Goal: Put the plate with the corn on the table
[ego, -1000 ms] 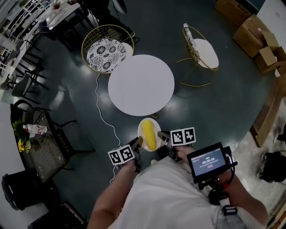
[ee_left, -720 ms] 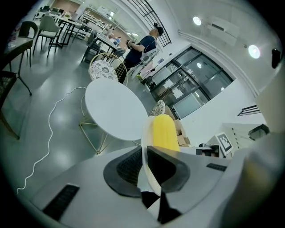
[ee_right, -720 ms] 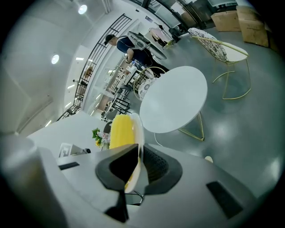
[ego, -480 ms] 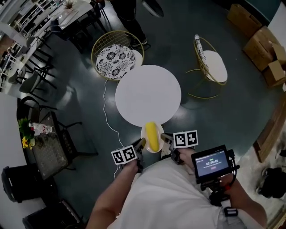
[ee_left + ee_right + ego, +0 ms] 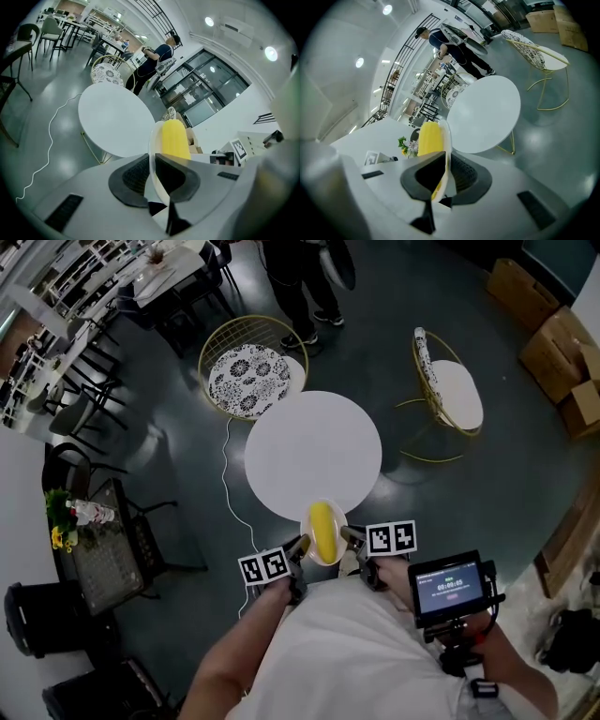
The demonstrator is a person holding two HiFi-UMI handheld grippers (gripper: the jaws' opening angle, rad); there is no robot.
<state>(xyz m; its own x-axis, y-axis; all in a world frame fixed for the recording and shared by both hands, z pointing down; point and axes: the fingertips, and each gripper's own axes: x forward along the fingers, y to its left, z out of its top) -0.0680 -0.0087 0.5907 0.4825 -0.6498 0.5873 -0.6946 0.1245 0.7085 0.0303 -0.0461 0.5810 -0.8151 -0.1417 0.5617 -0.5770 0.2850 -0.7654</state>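
Left claw and right claw pinch our plate rim, corn aboard; bench just ahead, chairs beyond it.

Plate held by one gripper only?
No, the left gripper and the right gripper each clamp an opposite rim of the plate carrying the corn.

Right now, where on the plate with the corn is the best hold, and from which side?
Take the plate by its thin rim at opposite edges, one gripper from each side, as the left gripper and right gripper do. The corn lies along the middle, leaving both side rims bare.
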